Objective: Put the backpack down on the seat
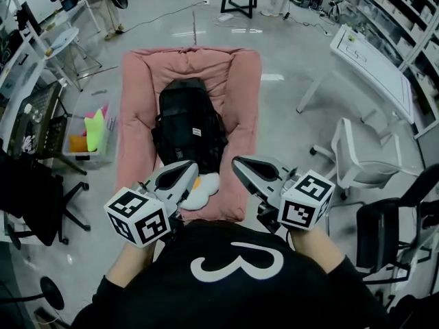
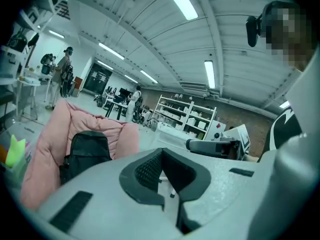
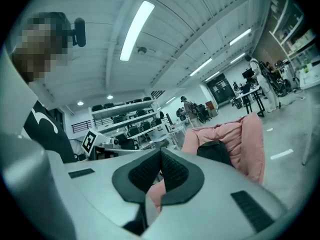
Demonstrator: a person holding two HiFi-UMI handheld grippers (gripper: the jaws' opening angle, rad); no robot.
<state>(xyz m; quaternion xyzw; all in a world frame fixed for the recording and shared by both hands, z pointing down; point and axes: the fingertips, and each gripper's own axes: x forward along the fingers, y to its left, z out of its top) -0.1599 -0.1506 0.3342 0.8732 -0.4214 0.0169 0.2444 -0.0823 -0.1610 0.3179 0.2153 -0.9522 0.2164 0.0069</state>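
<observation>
A black backpack lies on the pink cushioned seat in the head view, its top toward the seat's back. A white and yellow plush rests at the backpack's near end. My left gripper hovers close to my chest, jaws shut and empty, just beside the plush. The right gripper is level with it, also shut with nothing held. In the left gripper view the closed left gripper points past the backpack and seat. The right gripper shows shut, with the backpack beyond.
A white office chair and a white table stand to the right of the seat. A clear bin of coloured items sits at its left, next to a black chair. Another black chair is near right. People stand far back.
</observation>
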